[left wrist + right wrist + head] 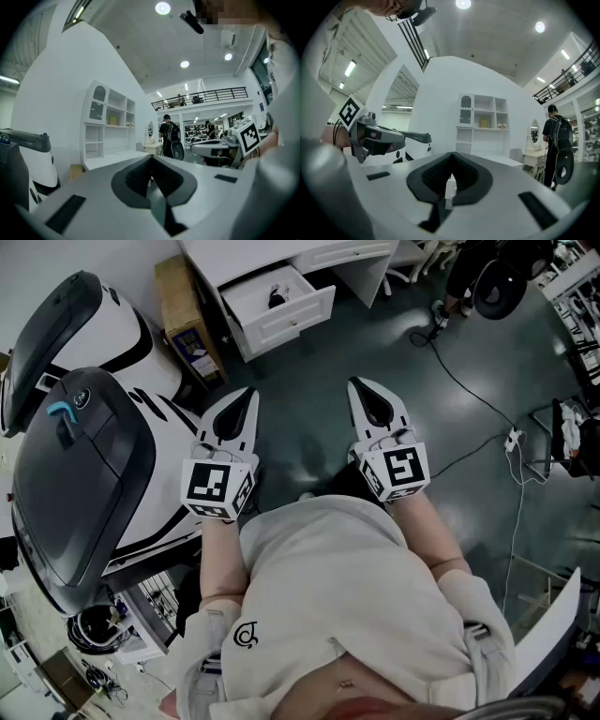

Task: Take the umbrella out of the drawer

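A white desk stands at the far end of the floor with one drawer (302,313) pulled open. Inside the drawer lies a small dark folded umbrella (276,299). My left gripper (249,393) and right gripper (358,383) are held level side by side, well short of the desk and pointing toward it. Both have their jaws closed to a point with nothing between them. The left gripper view looks past my left gripper (151,157) to a white shelf cabinet (110,124). In the right gripper view, my right gripper (451,154) is shut too.
Large white-and-black machines (84,474) fill the left side, close to my left arm. A cardboard box (183,320) leans beside the desk. Cables and a power strip (513,439) lie on the floor at right. A person with a backpack (168,136) stands in the distance.
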`<state>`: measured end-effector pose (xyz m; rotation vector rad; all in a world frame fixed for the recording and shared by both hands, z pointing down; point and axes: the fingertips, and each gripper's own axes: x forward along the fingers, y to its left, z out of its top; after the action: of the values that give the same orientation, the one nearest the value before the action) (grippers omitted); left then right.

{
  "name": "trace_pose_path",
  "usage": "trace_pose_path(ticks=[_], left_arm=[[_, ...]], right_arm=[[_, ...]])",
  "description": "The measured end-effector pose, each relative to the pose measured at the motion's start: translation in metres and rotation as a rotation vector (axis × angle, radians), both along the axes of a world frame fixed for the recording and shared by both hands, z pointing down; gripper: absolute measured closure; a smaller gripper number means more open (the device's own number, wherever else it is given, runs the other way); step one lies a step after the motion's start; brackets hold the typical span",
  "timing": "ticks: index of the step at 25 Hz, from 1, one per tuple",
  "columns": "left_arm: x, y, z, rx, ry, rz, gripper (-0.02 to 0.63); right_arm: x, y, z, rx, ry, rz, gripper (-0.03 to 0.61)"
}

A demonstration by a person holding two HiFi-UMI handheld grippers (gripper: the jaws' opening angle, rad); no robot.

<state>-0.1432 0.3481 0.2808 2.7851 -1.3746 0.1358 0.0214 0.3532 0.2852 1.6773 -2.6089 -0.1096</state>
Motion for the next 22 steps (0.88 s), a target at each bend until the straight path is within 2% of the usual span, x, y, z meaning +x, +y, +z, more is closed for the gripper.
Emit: trace_pose_path(ticks=[14, 19, 22], left_arm=[[-0.01, -0.009, 0.006, -0.017, 0.04, -0.019, 0.603], [-0.013, -0.021, 0.007, -0.024, 0.051, -0.041, 0.603], [-0.015, -0.036, 0.013, -0.038, 0.057, -0.076, 0.603]], right_arm=[[-0.003, -0.01, 0.007, -0.037, 0.005, 0.017, 0.574], [0.004, -0.029, 0.007, -0.04, 0.0, 0.058, 0.572], [0.007, -0.044, 0.012, -0.046, 0.002, 0.042, 0.572]])
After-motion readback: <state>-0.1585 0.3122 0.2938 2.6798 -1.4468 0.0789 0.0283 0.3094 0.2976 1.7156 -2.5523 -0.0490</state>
